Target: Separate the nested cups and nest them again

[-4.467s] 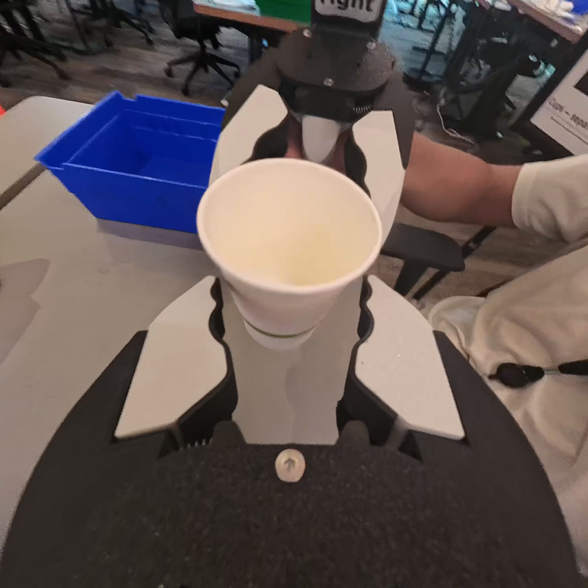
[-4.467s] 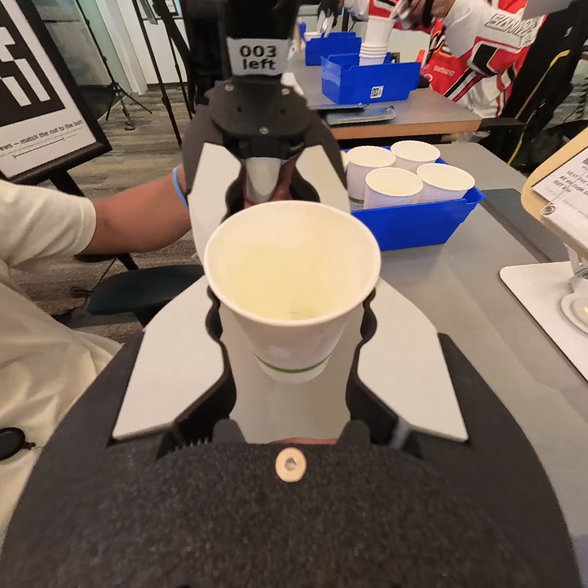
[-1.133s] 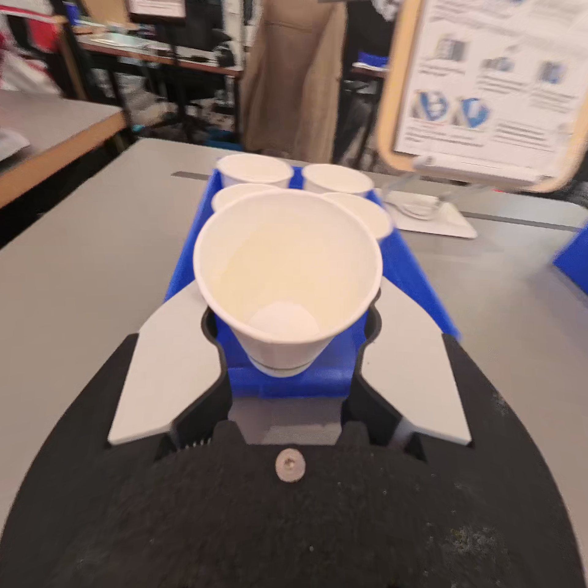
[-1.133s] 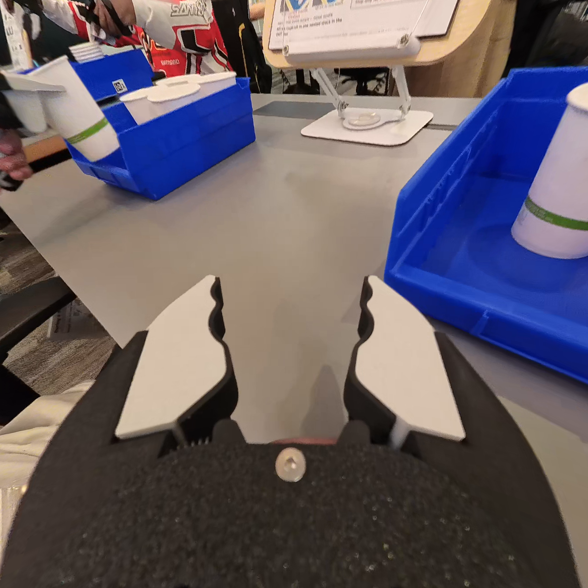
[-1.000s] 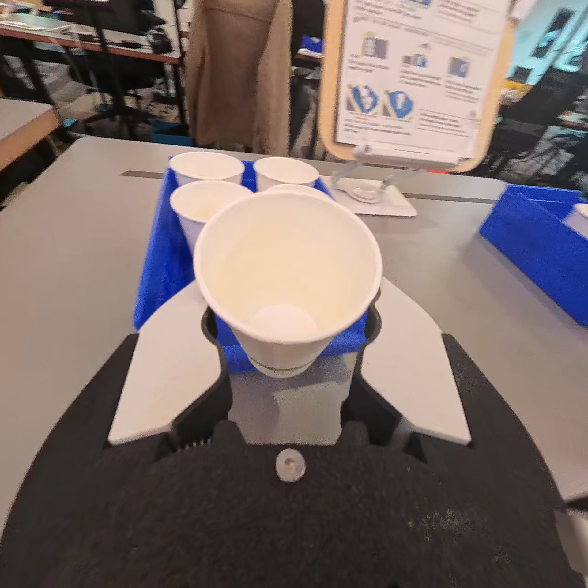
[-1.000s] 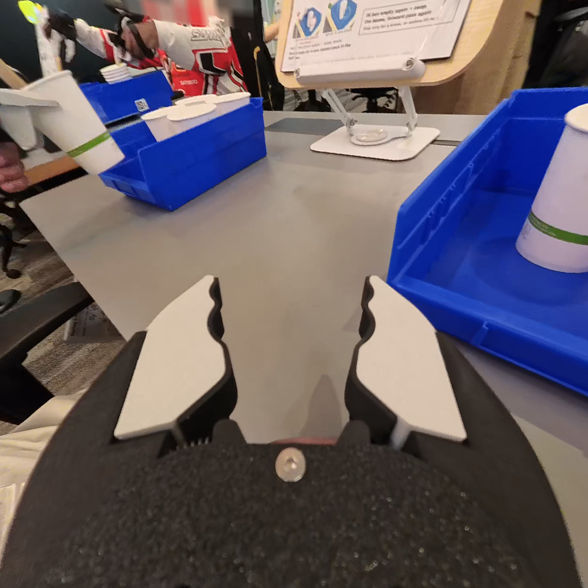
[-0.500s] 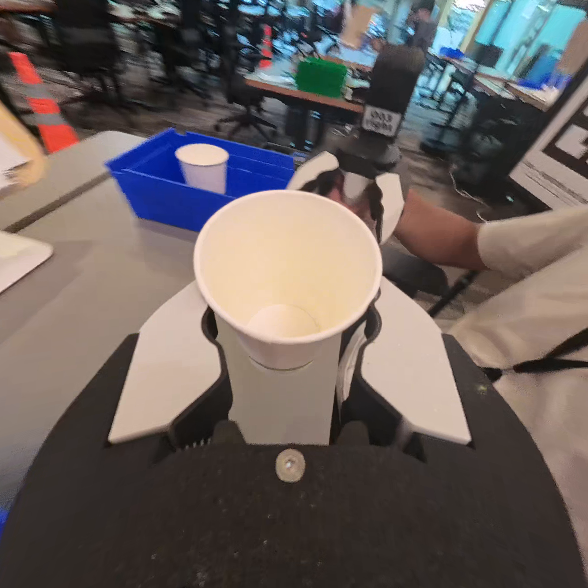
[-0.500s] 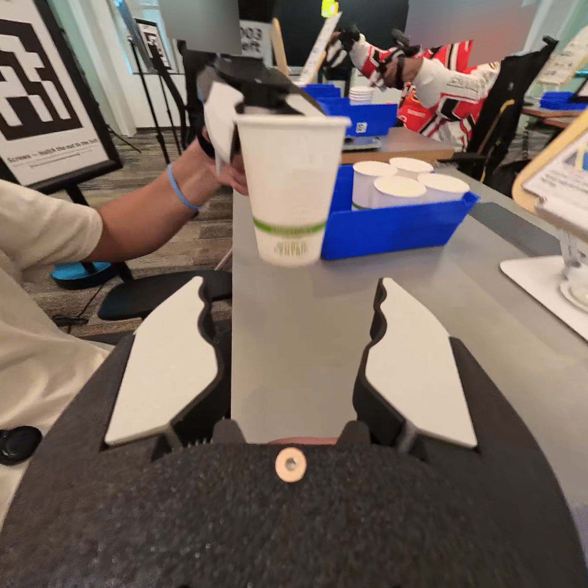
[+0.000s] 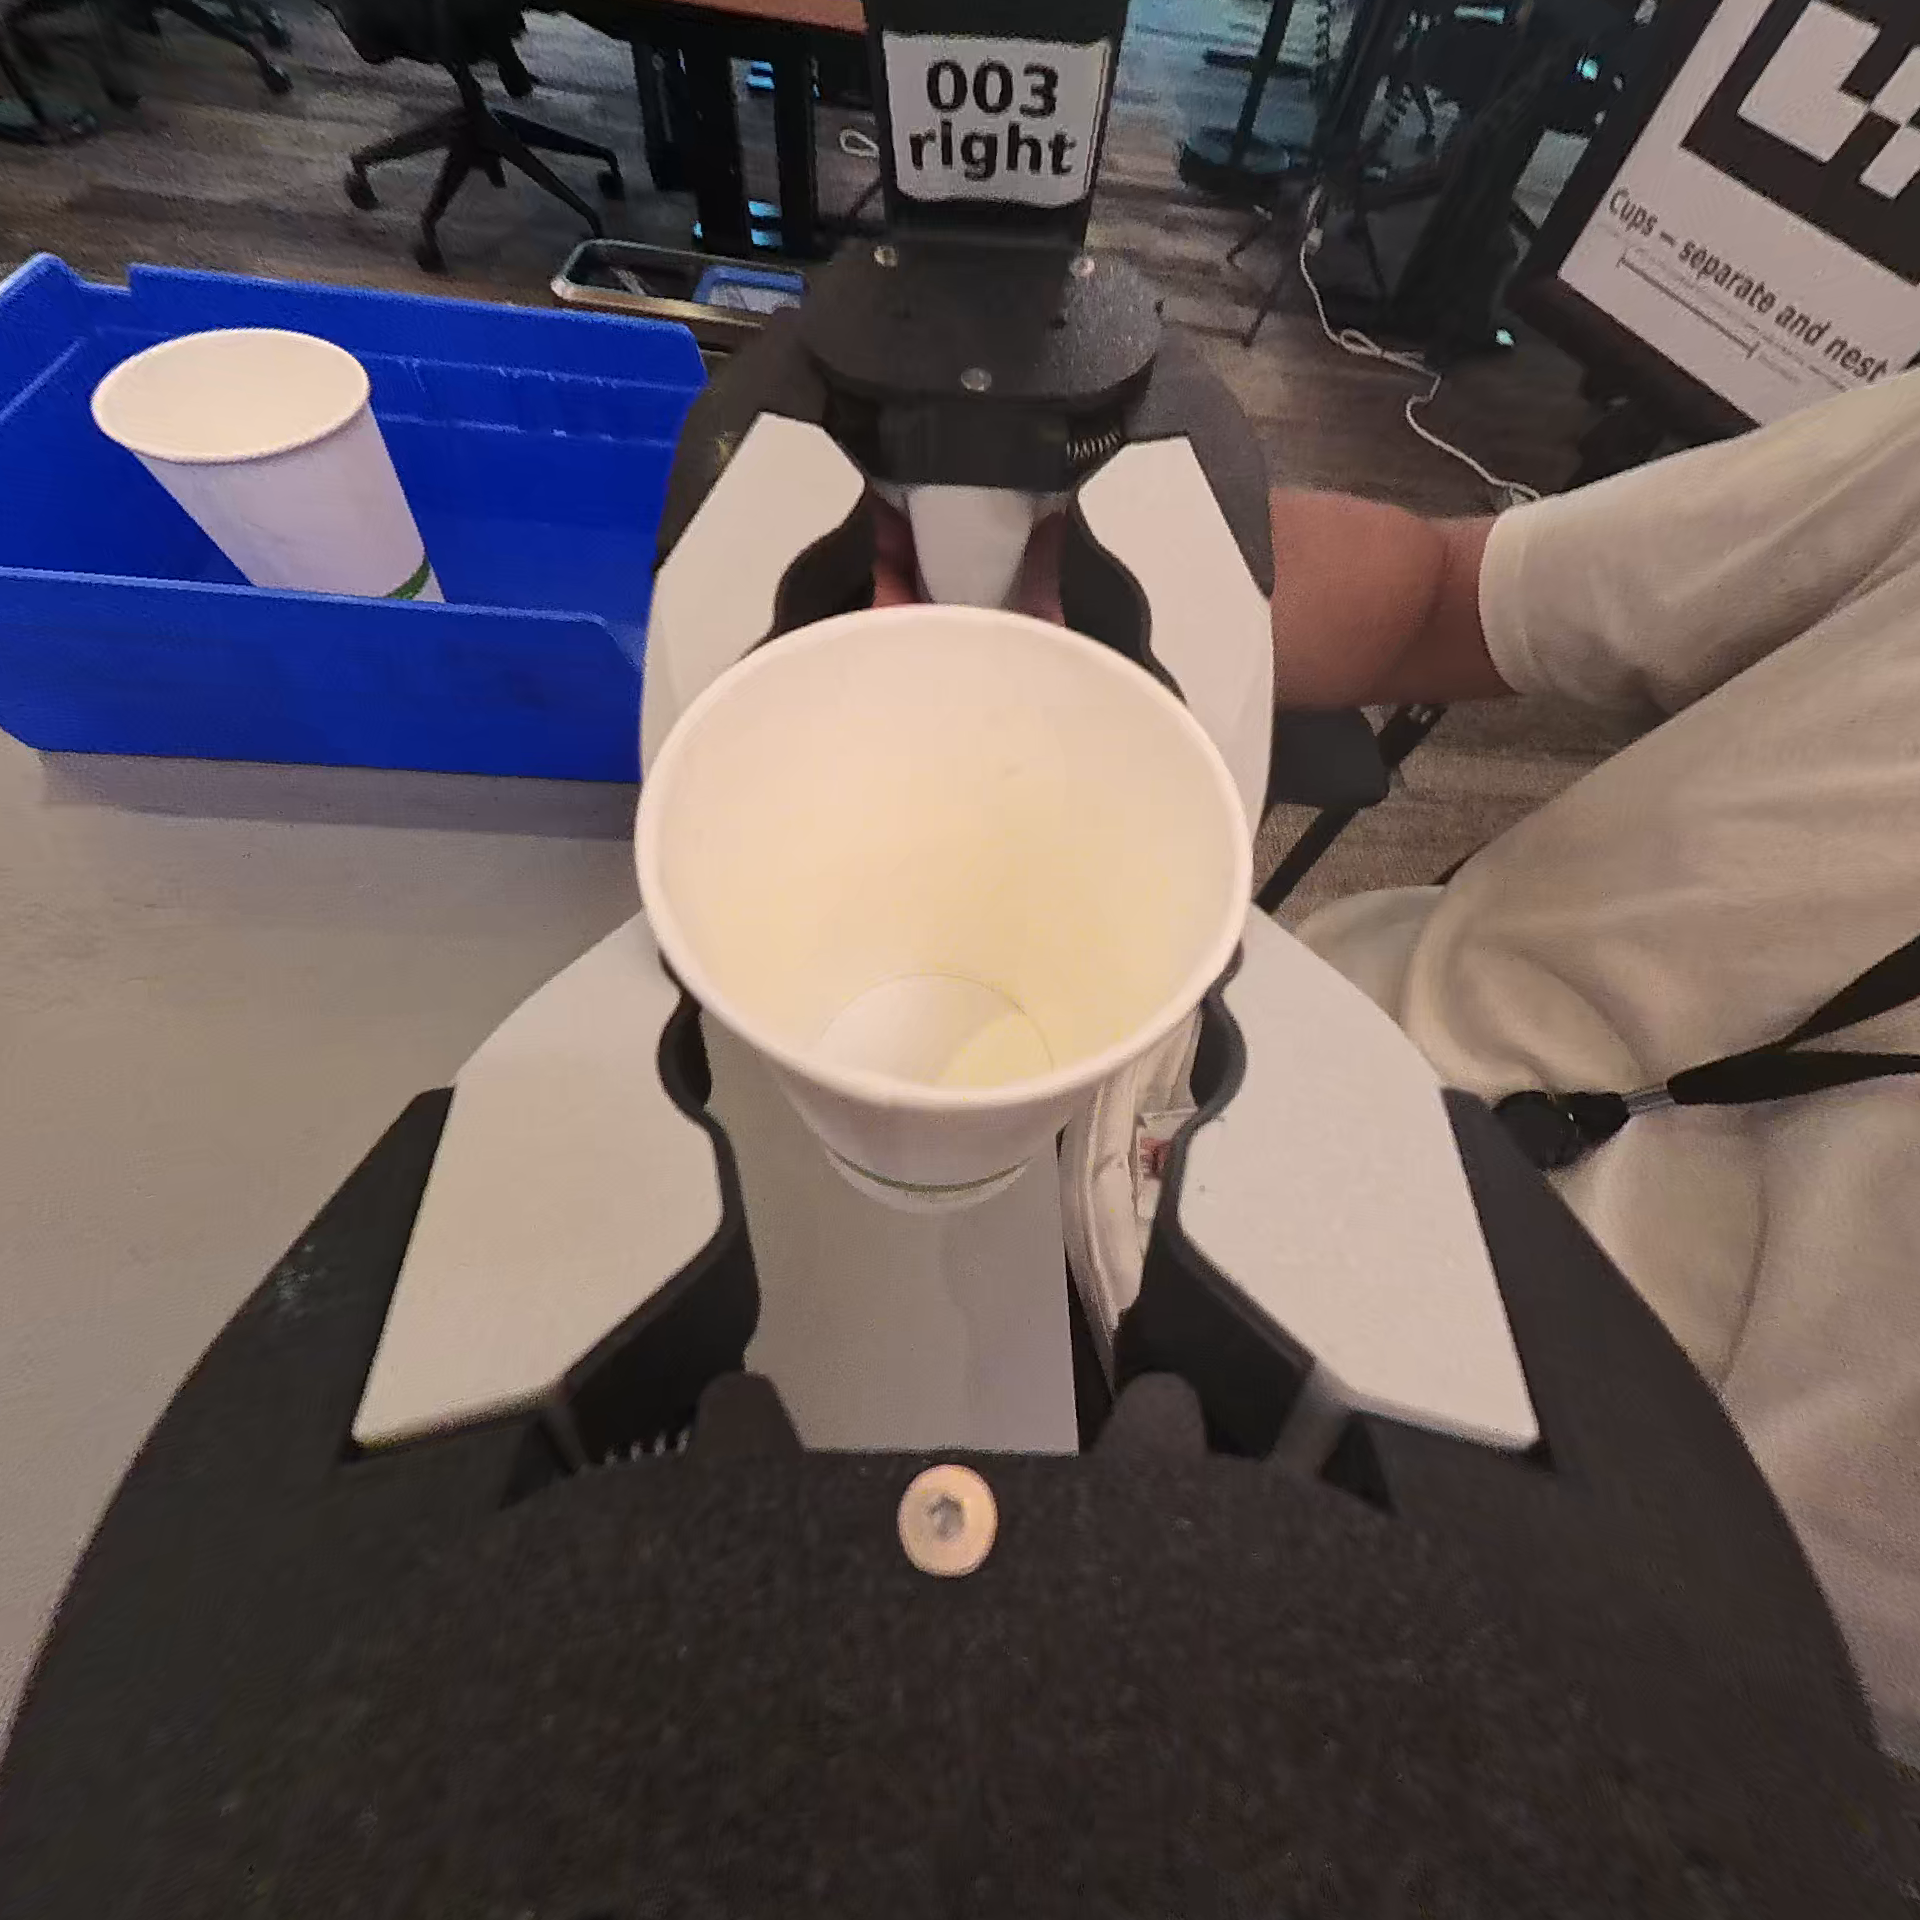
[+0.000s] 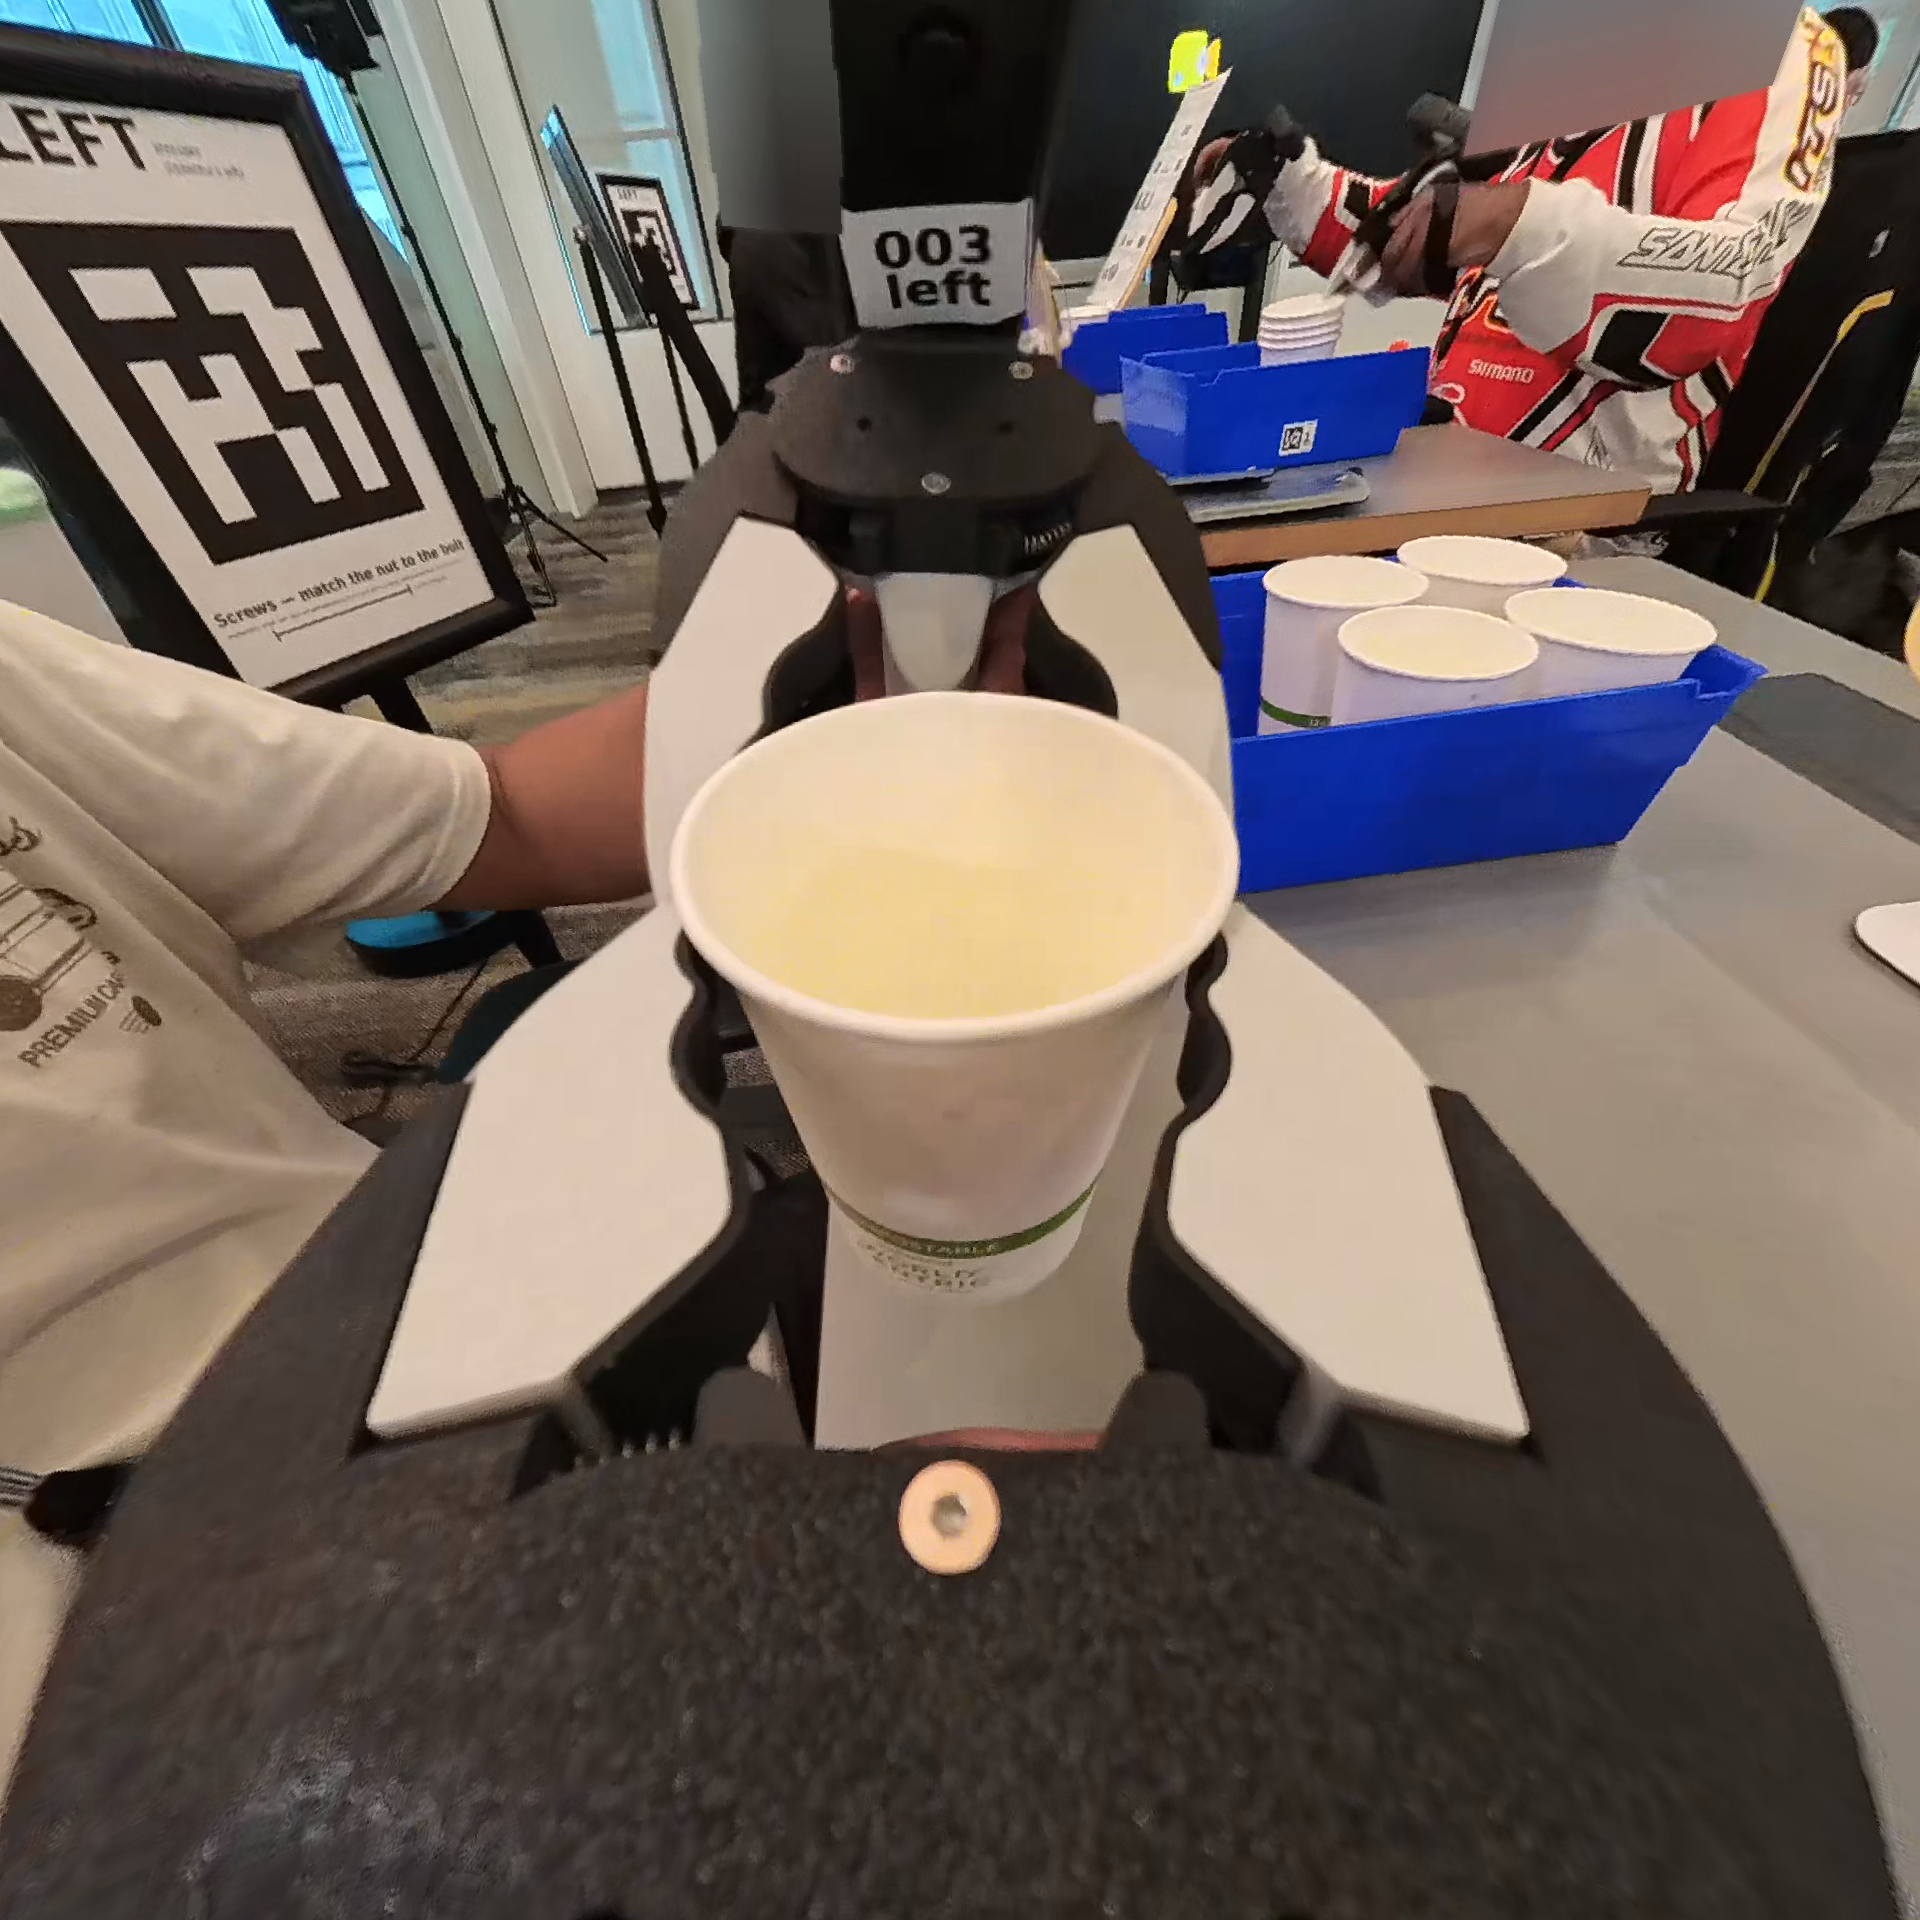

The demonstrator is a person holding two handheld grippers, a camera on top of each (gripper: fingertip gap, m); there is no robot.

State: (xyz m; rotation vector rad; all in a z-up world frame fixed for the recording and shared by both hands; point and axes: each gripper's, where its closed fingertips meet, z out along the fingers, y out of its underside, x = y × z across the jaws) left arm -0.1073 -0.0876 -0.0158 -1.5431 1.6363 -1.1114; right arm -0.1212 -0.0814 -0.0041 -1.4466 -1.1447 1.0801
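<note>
cup [image 9: 940, 894] gripped by left tool [image 9: 940, 1049]; right tool [image 10: 951, 997] seemingly clamps it too.

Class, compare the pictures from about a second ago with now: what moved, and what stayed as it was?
The right tool, then empty and open near its bin, swung to face the left tool and closed around the cup stack. The left tool stayed shut on it.

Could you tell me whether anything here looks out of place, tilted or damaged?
Nothing looks damaged or spilled. The held cup sits between both grippers' fingers over the table. The lone cup in the blue bin appears to lean, though the wide-angle lens may cause that.
</note>
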